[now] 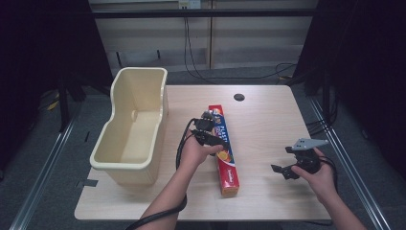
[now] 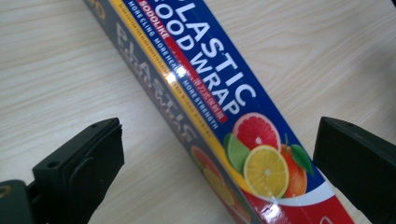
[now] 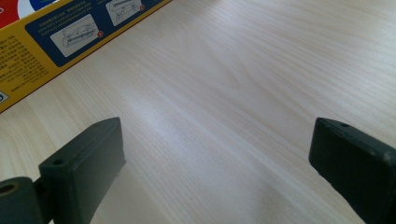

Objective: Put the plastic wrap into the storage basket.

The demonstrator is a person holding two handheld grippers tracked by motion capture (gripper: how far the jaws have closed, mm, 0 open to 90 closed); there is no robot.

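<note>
Tongs (image 1: 209,130) in the left hand (image 1: 194,152) are standing spread wide over the box of plastic wrap (image 1: 224,148), the box passing between the two black jaws in the left gripper view without either jaw pressing on it. Right tongs (image 1: 283,167), held in the right hand (image 1: 318,176), are also gaping open, hovering above bare wood well apart from the box. That long box is lying flat near the middle of the worktop (image 1: 268,120), running from far to near. A cream plastic tub (image 1: 131,129) is sitting at the left edge, just beside the left hand.
</note>
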